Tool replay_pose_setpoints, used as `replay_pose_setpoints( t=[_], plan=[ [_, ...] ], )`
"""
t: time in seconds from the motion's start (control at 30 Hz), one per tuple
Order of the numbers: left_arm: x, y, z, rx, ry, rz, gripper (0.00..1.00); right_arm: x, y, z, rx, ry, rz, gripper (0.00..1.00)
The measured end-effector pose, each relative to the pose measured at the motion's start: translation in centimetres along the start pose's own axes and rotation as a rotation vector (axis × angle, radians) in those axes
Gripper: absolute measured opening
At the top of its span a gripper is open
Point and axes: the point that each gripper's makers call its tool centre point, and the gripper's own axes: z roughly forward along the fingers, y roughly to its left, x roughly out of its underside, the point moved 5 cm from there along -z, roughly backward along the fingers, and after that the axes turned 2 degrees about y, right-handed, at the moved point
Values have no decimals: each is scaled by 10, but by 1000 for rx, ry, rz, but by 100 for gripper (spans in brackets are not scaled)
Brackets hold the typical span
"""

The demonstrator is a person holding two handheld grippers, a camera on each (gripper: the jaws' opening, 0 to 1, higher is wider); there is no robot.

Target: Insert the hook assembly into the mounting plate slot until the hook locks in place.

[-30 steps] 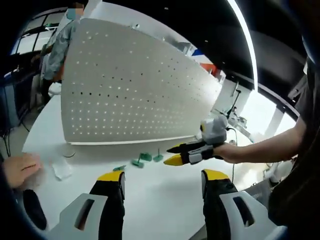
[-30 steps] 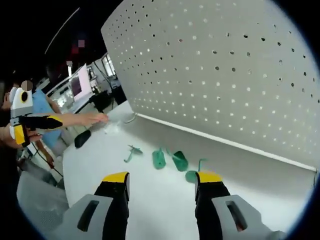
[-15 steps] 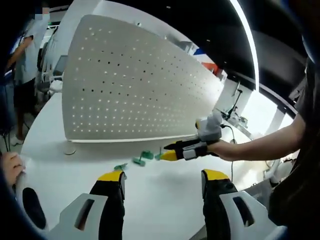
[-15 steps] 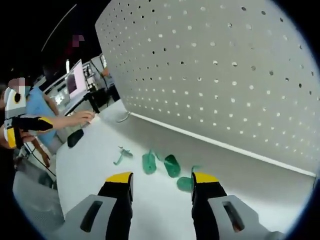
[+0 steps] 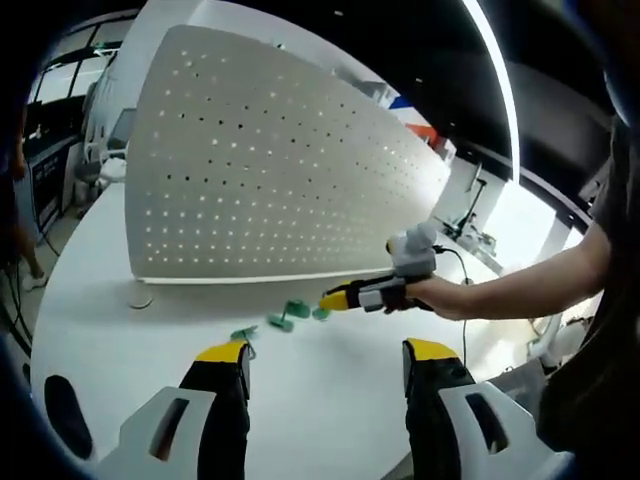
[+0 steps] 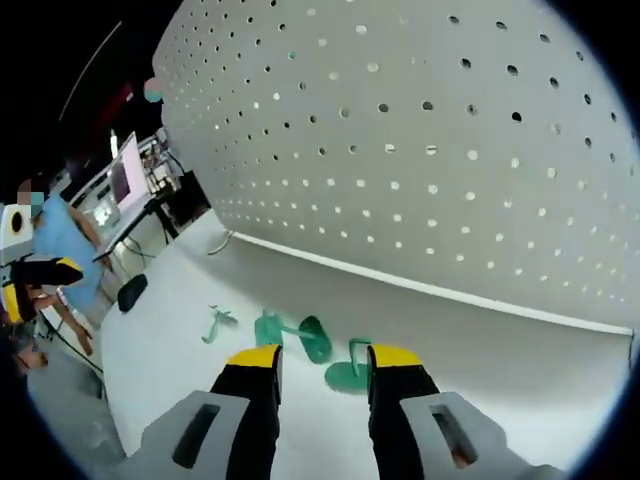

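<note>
Right gripper view: green hook (image 6: 347, 376) between right gripper (image 6: 322, 362) tips.

Black jaws with yellow tips on grey-white housings on left tool (image 5: 325, 362) and right tool (image 6: 320, 368); dark slots in housings. Dark clothing at side.

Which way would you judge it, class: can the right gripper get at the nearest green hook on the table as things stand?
Probably yes. The right gripper has its jaws open with the nearest green hook lying between the tips on the bare table, nothing in between.
</note>
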Motion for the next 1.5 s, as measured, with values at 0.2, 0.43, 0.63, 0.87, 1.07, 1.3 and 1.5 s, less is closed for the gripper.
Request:
replay_pose_setpoints(
  t=[0.2,0.43,0.63,0.87,1.07,1.3,1.5],
  plan=[
    [2,4,-1,-5,4,-5,63,-1,0,5,4,10,-7,31],
    [5,7,0,-10,8,-14,63,-3,-2,12,15,25,-26,25],
    [6,9,1,-9,13,-20,62,-4,-2,19,15,40,-34,21],
    [6,12,2,-12,16,-21,62,-6,-4,25,22,49,-33,14],
    [5,13,4,-13,17,-24,62,-5,-6,25,33,58,-24,8],
    [6,13,5,-11,17,-27,62,-9,-11,23,48,48,-39,3],
    [7,13,4,-6,20,-27,61,-9,-11,19,51,43,-32,2]
  ],
)
